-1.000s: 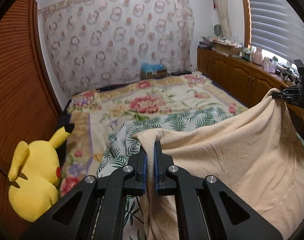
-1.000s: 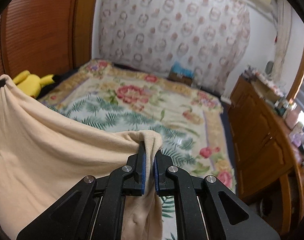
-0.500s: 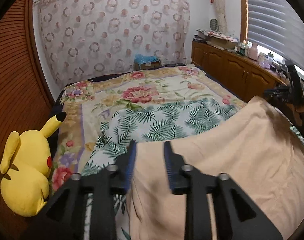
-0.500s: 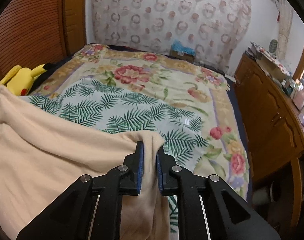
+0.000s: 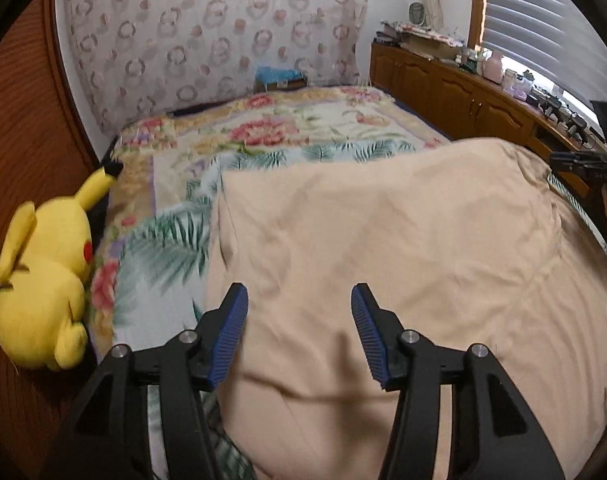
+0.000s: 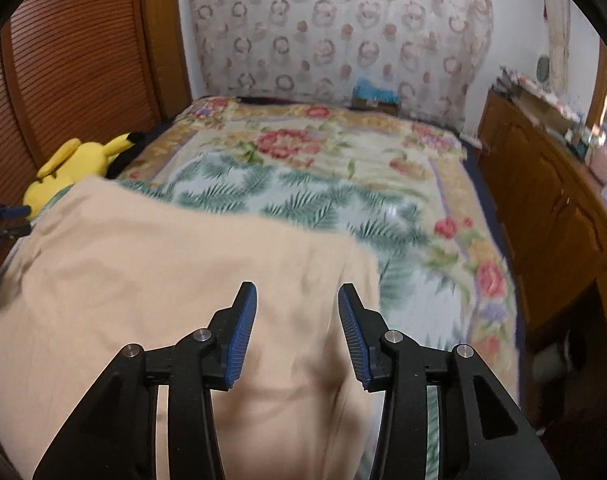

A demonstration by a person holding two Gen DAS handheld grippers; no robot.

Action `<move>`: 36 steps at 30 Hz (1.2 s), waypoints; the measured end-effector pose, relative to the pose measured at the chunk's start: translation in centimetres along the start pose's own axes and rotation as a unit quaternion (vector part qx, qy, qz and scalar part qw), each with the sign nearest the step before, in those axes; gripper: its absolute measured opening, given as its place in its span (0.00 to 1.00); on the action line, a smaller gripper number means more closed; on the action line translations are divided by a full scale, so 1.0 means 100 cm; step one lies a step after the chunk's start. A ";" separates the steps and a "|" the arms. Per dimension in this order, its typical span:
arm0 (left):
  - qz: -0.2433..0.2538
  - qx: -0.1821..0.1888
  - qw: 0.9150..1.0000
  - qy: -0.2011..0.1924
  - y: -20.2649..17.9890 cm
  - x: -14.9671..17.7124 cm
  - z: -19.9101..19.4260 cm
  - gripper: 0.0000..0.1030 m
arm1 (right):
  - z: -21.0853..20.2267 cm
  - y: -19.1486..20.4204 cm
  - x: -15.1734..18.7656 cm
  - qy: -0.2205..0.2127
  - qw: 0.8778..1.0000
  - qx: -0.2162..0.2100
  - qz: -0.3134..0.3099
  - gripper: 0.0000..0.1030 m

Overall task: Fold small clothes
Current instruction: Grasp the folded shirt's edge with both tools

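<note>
A second ago the cloth hung pinched at two corners between both tongs; since then it has dropped flat onto the bed, and both pairs of jaws have just been opening, with nothing now clamped in either. The peach cloth lies spread over the near half of the bed, covering most of the palm-leaf sheet, its far edge running straight across and its left corner squared off near the plush.

The left tongs stand spread above the cloth's near left part, blue pads clear of the fabric. The right tongs are likewise parted, over the cloth's near right corner; I cannot tell whether their tips brush the fabric. In the left view the right tongs show small at the cloth's far right edge.

Beyond the cloth the floral blanket stretches to the patterned curtain. The yellow plush lies on the bed's left side against a slatted wooden door. A wooden cabinet with clutter on top runs along the right under the blinds.
</note>
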State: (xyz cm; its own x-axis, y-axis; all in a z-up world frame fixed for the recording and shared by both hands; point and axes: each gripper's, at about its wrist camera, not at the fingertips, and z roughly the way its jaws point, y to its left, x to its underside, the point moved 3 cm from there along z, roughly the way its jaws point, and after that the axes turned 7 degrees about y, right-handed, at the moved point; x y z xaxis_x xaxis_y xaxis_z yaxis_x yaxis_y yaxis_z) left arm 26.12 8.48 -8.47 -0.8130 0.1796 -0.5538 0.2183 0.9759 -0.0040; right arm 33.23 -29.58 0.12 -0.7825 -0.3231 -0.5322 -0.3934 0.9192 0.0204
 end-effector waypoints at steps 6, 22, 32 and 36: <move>-0.013 0.001 1.000 0.018 -0.002 0.022 0.004 0.51 | 0.013 -0.002 0.034 0.038 0.999 -0.007 0.016 0.41; -0.067 0.027 0.997 0.032 0.013 0.037 0.009 0.51 | 0.038 0.003 0.035 0.020 1.000 0.000 0.021 0.45; -0.079 0.059 0.995 0.022 0.018 0.020 0.015 0.39 | 0.038 0.004 0.035 0.021 1.000 0.001 0.020 0.45; -0.067 0.058 0.996 0.015 0.015 0.017 0.015 0.24 | 0.038 0.005 0.035 0.021 1.000 0.002 0.019 0.45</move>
State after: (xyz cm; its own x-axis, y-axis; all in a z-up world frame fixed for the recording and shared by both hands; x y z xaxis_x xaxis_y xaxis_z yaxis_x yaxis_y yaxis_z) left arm 25.86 10.07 -10.68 -0.8548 0.0540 -0.5162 0.1663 0.9706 -0.1738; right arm 32.14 -29.44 -4.90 -0.8165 -0.2960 -0.4957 -0.3604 0.9321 0.0370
